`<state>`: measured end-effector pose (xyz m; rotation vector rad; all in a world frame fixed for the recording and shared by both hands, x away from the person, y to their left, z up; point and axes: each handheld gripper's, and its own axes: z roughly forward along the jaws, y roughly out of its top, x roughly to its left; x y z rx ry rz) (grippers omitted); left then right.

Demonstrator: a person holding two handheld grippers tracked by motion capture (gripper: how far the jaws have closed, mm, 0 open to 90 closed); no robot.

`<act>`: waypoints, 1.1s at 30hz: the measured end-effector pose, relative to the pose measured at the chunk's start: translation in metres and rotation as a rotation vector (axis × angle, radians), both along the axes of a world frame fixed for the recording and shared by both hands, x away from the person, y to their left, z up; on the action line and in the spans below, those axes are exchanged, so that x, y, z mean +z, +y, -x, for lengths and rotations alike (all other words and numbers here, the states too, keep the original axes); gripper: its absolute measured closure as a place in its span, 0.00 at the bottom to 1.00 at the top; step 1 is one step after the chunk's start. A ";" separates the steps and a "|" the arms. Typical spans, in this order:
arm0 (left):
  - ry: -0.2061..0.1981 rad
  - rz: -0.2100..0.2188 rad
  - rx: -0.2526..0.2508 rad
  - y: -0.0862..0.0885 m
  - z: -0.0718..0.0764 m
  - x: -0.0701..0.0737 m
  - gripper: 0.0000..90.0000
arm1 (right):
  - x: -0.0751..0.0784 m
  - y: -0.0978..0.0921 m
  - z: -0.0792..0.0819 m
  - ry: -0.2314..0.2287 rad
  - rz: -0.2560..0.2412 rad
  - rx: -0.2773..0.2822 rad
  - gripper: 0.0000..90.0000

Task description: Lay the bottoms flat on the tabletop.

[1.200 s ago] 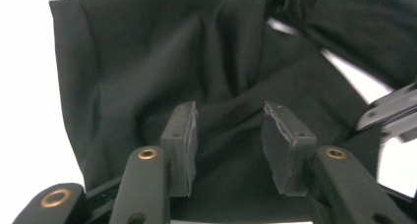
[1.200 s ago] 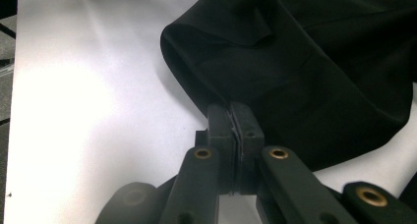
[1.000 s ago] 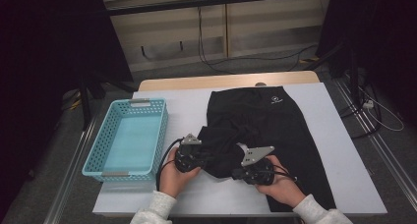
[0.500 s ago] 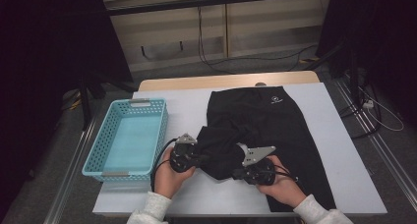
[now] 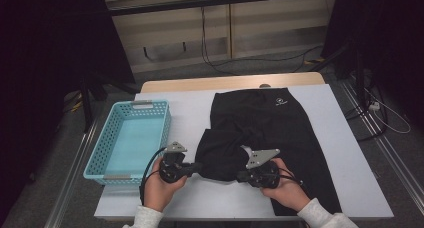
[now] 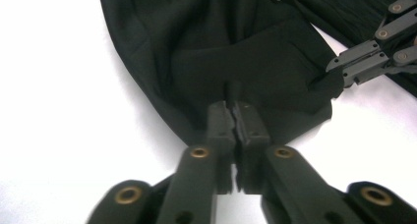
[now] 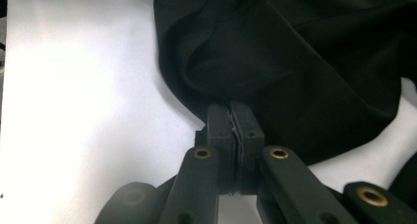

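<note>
A pair of black trousers (image 5: 272, 119) lies on the white table (image 5: 187, 108), its waistband at the far side. One leg is folded back into a bunch (image 5: 220, 155) near the front edge. My left gripper (image 5: 196, 169) is shut on the bunch's left edge, and the black cloth (image 6: 236, 62) is pinched between its jaws (image 6: 236, 117). On the right side of the bunch my right gripper (image 5: 240, 176) is shut on it, with the cloth (image 7: 295, 62) pinched (image 7: 230, 117) and spreading away beyond the jaws. The right gripper (image 6: 364, 62) also shows in the left gripper view, holding the same hem.
A light blue plastic basket (image 5: 95, 158) stands empty at the table's left edge, close to my left hand. Bare white tabletop (image 5: 180, 113) lies between basket and trousers. Cables (image 5: 385, 118) trail on the floor to the right.
My left gripper has moved left and a little toward the table's front, drawing the held hem out. The bunched leg is wider now. The right gripper has barely moved.
</note>
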<state>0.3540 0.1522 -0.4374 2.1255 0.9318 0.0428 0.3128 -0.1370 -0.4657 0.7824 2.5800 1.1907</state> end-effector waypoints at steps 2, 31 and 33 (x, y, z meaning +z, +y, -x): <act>-0.015 0.015 0.020 0.000 -0.001 0.000 0.85 | 0.000 0.001 0.000 -0.002 0.005 0.004 0.98; 0.000 0.027 -0.012 -0.011 -0.004 -0.004 0.99 | 0.012 0.004 -0.004 -0.045 -0.067 -0.056 0.60; 0.004 0.027 -0.005 -0.008 -0.003 -0.004 0.99 | 0.012 0.007 -0.007 -0.043 -0.079 -0.066 0.57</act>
